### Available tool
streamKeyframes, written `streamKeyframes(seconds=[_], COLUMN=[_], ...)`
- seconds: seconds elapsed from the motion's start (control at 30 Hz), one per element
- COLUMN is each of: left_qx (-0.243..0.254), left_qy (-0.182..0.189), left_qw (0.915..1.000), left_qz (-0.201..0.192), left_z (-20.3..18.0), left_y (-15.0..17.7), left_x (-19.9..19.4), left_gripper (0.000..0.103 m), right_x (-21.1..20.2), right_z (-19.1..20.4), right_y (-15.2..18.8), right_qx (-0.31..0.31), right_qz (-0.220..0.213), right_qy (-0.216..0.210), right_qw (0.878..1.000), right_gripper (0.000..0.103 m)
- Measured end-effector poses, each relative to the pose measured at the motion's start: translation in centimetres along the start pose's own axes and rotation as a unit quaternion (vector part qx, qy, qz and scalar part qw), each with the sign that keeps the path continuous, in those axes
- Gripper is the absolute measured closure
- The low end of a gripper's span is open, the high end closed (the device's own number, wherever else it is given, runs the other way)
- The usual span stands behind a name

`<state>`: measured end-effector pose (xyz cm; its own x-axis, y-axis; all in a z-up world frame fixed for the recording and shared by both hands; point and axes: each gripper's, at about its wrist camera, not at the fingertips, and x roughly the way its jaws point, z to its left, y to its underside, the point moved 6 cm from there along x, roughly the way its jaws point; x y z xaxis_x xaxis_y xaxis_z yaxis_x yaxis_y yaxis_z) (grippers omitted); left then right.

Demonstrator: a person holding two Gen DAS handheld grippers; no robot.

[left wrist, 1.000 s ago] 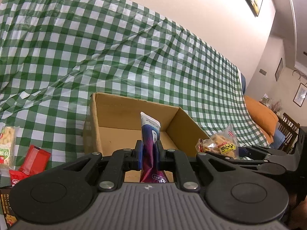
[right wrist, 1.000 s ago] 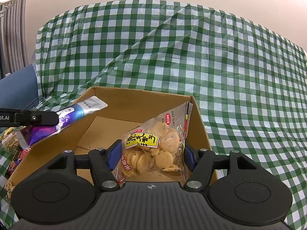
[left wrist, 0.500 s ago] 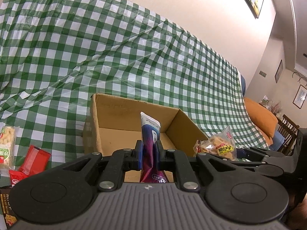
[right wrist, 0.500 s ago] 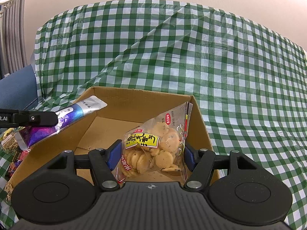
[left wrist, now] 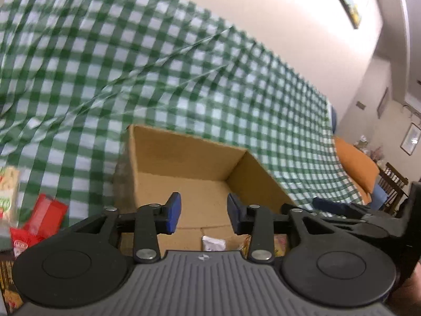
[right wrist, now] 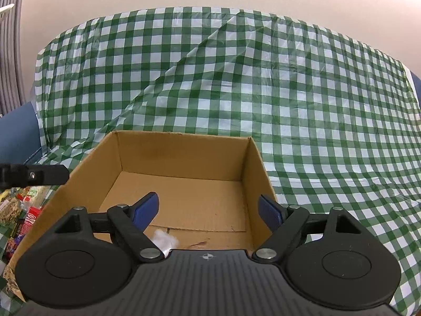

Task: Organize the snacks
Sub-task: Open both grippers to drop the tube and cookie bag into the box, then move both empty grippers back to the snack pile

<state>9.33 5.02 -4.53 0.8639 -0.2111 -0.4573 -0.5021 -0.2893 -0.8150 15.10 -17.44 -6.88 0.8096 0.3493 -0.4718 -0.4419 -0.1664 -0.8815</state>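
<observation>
An open cardboard box (left wrist: 184, 158) (right wrist: 181, 158) stands on the green checked cloth. My left gripper (left wrist: 202, 214) is open and empty over the box's near edge. The end of the purple and white packet (left wrist: 213, 243) and a bit of the cookie bag (left wrist: 279, 242) lie inside the box, mostly hidden under the gripper body. My right gripper (right wrist: 209, 210) is open and empty above the box; a white packet end (right wrist: 164, 238) shows on the box floor below it. The left gripper's finger shows at the left of the right wrist view (right wrist: 39, 175).
Several loose snacks lie left of the box: a red packet (left wrist: 43, 216), a pale cracker pack (left wrist: 8, 189), more packets in the right wrist view (right wrist: 21, 210). The checked cloth (right wrist: 289, 92) rises behind the box. An orange cushion (left wrist: 355, 163) and a chair lie far right.
Both grippers opened. The purple packet dropped from the left gripper and the cookie bag from the right, both into the box. The left wrist view is blurred from motion.
</observation>
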Motion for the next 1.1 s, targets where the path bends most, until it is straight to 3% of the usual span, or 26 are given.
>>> streamKeyframes(seconds=[0.2, 0.4, 0.43, 0.47, 0.53, 0.7, 0.8, 0.93, 1.03, 1.1], left_qx=[0.056, 0.058, 0.059, 0.063, 0.075, 0.105, 0.078, 0.012, -0.007, -0.026], left_qy=[-0.021, -0.016, -0.018, -0.024, -0.032, -0.06, -0.106, -0.201, -0.229, -0.234], left_qw=[0.9982, 0.9982, 0.9981, 0.9977, 0.9967, 0.9927, 0.9911, 0.9778, 0.9711, 0.9694], left_qz=[-0.008, 0.0, -0.001, -0.005, -0.005, -0.004, 0.021, 0.059, 0.067, 0.071], left_z=[-1.5, -1.3, -1.0, -0.8, -0.1, 3.4, 7.8, 13.7, 15.8, 17.0], left_y=[0.5, 0.6, 0.6, 0.6, 0.3, -1.4, -1.4, 0.0, 0.3, 0.4], left_x=[-0.3, -0.7, -1.2, -1.8, -3.2, -7.0, -8.2, -8.9, -9.6, -10.1], left_gripper=[0.048, 0.049, 0.056, 0.072, 0.086, 0.09, 0.09, 0.09, 0.09, 0.089], right_x=[-0.3, -0.4, -0.3, -0.4, -0.7, -2.0, -2.5, -3.2, -3.3, -3.1], right_z=[0.6, 1.1, 1.1, 1.5, 2.2, 5.6, 8.6, 12.7, 15.2, 16.7], right_y=[-0.1, -0.7, -0.8, -0.9, -1.1, -1.4, -1.3, -1.2, -1.3, -1.3], right_qx=[-0.015, -0.01, -0.008, -0.004, 0.003, 0.013, 0.002, -0.012, -0.021, -0.025], right_qz=[-0.012, -0.024, -0.026, -0.027, -0.031, -0.045, -0.045, -0.047, -0.046, -0.042], right_qy=[0.008, -0.011, -0.017, -0.023, -0.036, -0.078, -0.105, -0.142, -0.164, -0.182], right_qw=[1.0, 1.0, 1.0, 0.999, 0.999, 0.996, 0.993, 0.989, 0.985, 0.982], right_gripper=[0.02, 0.033, 0.037, 0.042, 0.048, 0.058, 0.061, 0.061, 0.062, 0.068])
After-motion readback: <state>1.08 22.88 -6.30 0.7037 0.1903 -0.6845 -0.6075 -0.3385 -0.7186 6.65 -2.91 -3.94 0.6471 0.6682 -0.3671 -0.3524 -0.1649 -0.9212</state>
